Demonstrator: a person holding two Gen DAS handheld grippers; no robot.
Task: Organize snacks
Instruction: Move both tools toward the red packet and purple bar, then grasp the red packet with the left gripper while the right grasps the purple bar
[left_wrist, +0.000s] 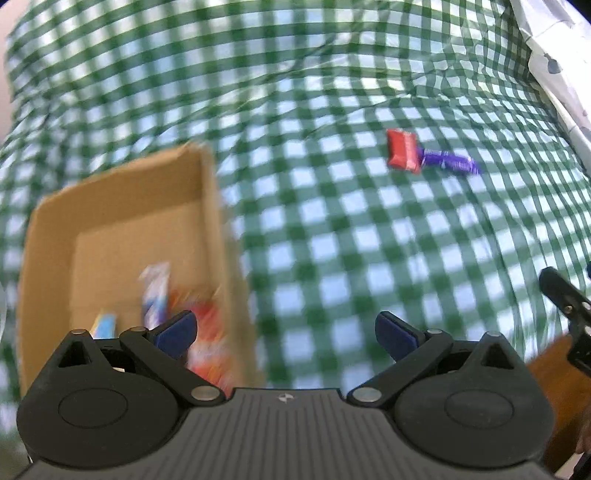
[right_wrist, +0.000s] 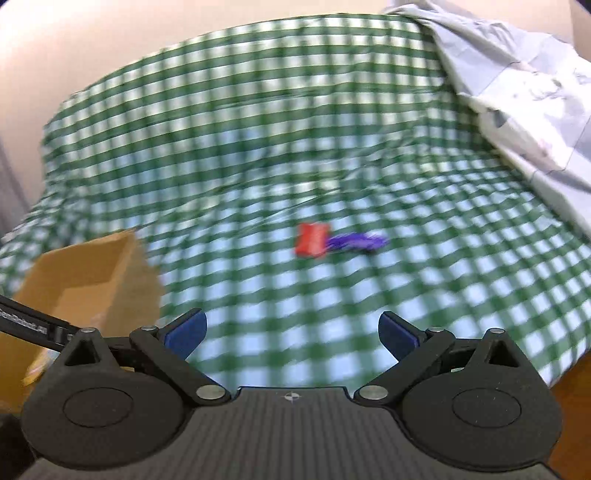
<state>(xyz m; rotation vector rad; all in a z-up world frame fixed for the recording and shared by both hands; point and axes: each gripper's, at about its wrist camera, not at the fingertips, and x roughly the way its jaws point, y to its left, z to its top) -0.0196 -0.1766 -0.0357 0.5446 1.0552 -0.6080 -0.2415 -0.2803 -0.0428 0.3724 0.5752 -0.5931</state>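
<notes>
Both tongs stand apart and empty: the left gripper (left_wrist: 284, 334) hangs over the near right edge of a cardboard box (left_wrist: 212, 206), and the right gripper (right_wrist: 291, 334) faces open checked cloth (right_wrist: 258, 155). Two snacks lie out on that cloth, well apart from the box, toward the far right: a red packet (left_wrist: 402, 150) and, touching its right end, a purple wrapper (left_wrist: 448, 161). Both look light, thin and crinkly, likely to slide on the cloth, so a pinch across the red packet's flat middle seems the safer hold. Only the left wrist view looks into the box, where several packets (left_wrist: 157, 291) already sit, blurred beyond naming. The right wrist view instead shows the cloth's far edge, a pale wall behind it and a rumpled grey sheet (right_wrist: 517, 92) at far right.
</notes>
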